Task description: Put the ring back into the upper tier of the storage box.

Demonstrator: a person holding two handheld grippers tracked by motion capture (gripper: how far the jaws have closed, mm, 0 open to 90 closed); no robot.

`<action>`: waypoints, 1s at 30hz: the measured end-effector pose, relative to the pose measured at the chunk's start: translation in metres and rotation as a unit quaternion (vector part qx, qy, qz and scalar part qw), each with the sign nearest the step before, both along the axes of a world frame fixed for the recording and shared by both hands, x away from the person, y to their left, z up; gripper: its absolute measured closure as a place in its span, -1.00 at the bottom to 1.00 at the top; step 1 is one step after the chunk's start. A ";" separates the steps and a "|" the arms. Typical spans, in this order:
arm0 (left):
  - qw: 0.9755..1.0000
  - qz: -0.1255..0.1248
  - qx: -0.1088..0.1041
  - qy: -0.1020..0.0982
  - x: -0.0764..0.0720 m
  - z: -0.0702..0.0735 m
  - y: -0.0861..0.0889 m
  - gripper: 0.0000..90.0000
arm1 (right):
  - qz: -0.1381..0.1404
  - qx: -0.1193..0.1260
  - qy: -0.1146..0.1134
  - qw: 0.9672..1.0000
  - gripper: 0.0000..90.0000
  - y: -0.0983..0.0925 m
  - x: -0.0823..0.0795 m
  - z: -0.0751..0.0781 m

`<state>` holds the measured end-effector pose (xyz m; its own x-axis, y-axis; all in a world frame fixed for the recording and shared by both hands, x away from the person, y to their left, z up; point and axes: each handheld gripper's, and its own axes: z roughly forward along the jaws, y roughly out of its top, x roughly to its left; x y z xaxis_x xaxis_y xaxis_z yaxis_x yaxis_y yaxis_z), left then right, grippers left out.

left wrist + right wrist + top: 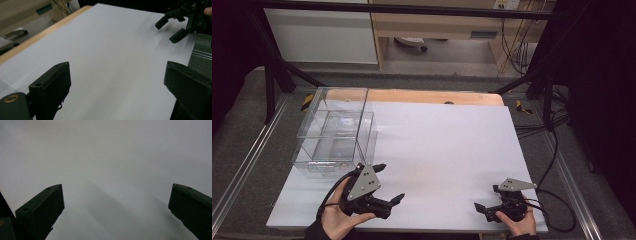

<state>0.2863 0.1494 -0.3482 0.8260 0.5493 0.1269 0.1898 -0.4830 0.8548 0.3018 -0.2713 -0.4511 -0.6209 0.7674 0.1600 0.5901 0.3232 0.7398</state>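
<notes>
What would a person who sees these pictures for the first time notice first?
Probably the clear plastic box, standing open-topped at the far left of the white table, with what looks like a smaller clear box inside it. Next come the two black grippers at the near edge: the left gripper just in front of the box, the right gripper at the right corner, both open and holding nothing.

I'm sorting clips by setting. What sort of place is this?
Probably a lab recording rig, not a home: a white tabletop inside a black metal frame, cables trailing over grey floor, and a hand-held gripper near a clear plastic box.
</notes>
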 end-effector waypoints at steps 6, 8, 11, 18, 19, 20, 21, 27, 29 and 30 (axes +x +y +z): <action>0.999 -0.002 0.012 0.038 0.000 -0.033 0.004 -0.84 | 0.000 -0.002 0.000 1.000 -0.99 0.000 0.000 -0.001; 0.999 -0.001 0.012 0.051 -0.001 -0.044 0.007 -0.85 | 0.000 -0.001 0.000 1.000 -0.99 0.000 0.000 0.000; 0.997 -0.002 0.012 0.072 -0.003 -0.062 0.013 -0.86 | -0.001 -0.002 -0.001 1.000 -0.99 0.000 0.000 -0.001; 0.995 0.018 0.021 0.100 -0.001 -0.090 0.034 -0.86 | -0.001 -0.006 -0.001 1.000 -0.99 0.001 0.001 -0.002; 0.994 0.018 0.022 0.104 -0.001 -0.093 0.036 -0.86 | -0.001 -0.005 -0.001 1.000 -0.99 0.001 0.001 -0.001; 0.994 0.019 0.020 0.109 -0.002 -0.096 0.037 -0.87 | 0.000 -0.004 -0.001 1.000 -0.99 0.001 0.001 -0.001; 0.993 0.019 0.026 0.110 -0.001 -0.097 0.037 -0.87 | -0.001 -0.003 -0.001 1.000 -0.99 0.001 0.001 -0.001; 0.993 0.024 0.026 0.114 0.002 -0.103 0.039 -0.86 | -0.001 -0.002 0.000 1.000 -0.99 0.000 0.000 -0.001; 0.992 0.031 0.024 0.119 0.004 -0.105 0.041 -0.87 | -0.001 -0.003 -0.001 1.000 -0.99 0.000 0.000 -0.001; 0.992 0.033 0.022 0.118 0.003 -0.105 0.041 -0.86 | -0.001 -0.002 -0.001 1.000 -0.99 0.000 0.000 -0.001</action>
